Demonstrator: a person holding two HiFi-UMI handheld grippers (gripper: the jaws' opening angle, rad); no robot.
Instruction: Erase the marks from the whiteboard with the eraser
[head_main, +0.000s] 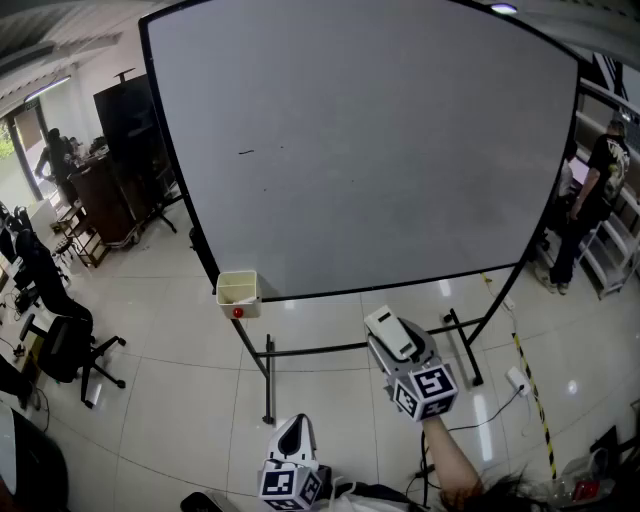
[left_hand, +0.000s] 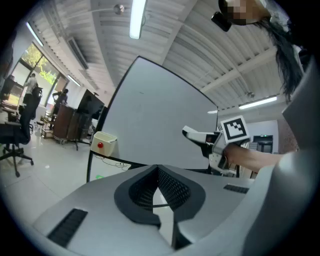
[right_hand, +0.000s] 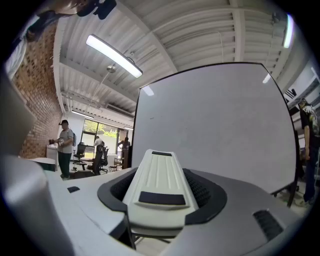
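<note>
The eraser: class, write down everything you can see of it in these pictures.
The eraser is a cream block of hard-looking plastic. It is wedge-shaped, with fine ribs along its top and two dark rectangular patches. The tongs of the right gripper are clamped on its sides, with its narrow end pointing toward the whiteboard. In the head view it shows below the board's lower edge, not touching it.

- Head view: high, facing forward and steeply down; takes in the whole whiteboard (head_main: 370, 150), with left tongs (head_main: 297, 428) and right tongs (head_main: 398, 348) low in frame.
- Left gripper view: low, tilted up along its own tongs; whiteboard seen obliquely, right tongs off to the right.
- Right gripper view: tilted up; eraser (right_hand: 159, 180) close in foreground, whiteboard filling the background.
- Shared by all three: the whiteboard.
</note>
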